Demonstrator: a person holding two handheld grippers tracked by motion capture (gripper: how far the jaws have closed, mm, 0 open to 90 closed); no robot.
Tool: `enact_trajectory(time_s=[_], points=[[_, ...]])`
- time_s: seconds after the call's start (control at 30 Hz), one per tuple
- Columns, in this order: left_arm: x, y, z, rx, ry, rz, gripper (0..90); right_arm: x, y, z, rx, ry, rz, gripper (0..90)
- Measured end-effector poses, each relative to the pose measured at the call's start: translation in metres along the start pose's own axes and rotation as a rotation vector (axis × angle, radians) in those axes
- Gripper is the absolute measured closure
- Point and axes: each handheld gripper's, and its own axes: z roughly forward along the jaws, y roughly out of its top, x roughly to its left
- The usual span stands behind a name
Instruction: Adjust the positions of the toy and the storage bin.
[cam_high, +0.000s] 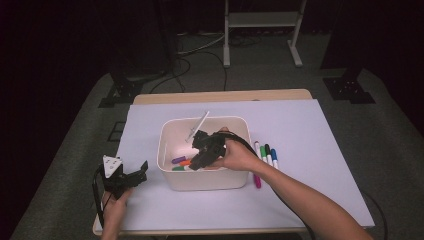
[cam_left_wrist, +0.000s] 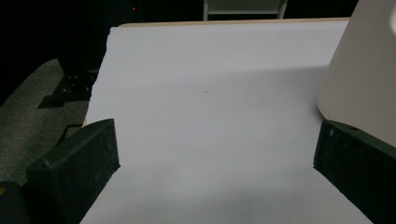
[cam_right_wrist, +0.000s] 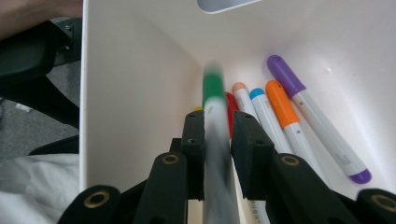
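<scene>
My right gripper (cam_right_wrist: 218, 140) is down inside the white bin (cam_high: 167, 150) near the middle of the tabletop (cam_high: 310, 130), its jaws pinching a green-capped marker (cam_right_wrist: 214, 100) along its barrel. I hold it by the barrel so the cap end points at the bin floor, where it can lie alongside the others: the red (cam_right_wrist: 230, 112), peach-capped (cam_right_wrist: 243, 95), blue-capped (cam_right_wrist: 261, 109), orange-capped (cam_right_wrist: 280, 105) and purple (cam_right_wrist: 317, 126) markers. The green one looks blurred, so whether it touches the floor I cannot tell.

Four more markers (cam_high: 265, 156) wait on the tabletop just beside the bin's right wall, within easy reach for the next pick.

My left gripper (cam_high: 134, 178) rests near the tabletop's front left corner, jaws spread with nothing between them, clear of the work.
</scene>
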Motion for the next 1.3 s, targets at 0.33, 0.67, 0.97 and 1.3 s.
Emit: enact_trajectory(time_s=[0.33, 0.67, 0.97, 1.3], points=[[0.0, 0.0, 0.0, 0.002, 0.001, -0.003, 0.0, 0.003, -0.005, -0.034, -0.1, -0.032, 0.014, 72.0], [-0.001, 0.0, 0.0, 0.005, 0.003, 0.003, 0.0, 0.003, -0.038, -0.091, -0.21, -0.083, 0.065, 67.8], [0.0, 0.0, 0.0, 0.007, 0.004, 0.003, 0.0, -0.002, -0.091, -0.13, -0.268, -0.157, 0.157, 62.9], [-0.001, 0.0, 0.0, 0.005, 0.007, 0.007, 0.0, -0.009, -0.164, -0.147, -0.303, -0.244, 0.268, 59.2]])
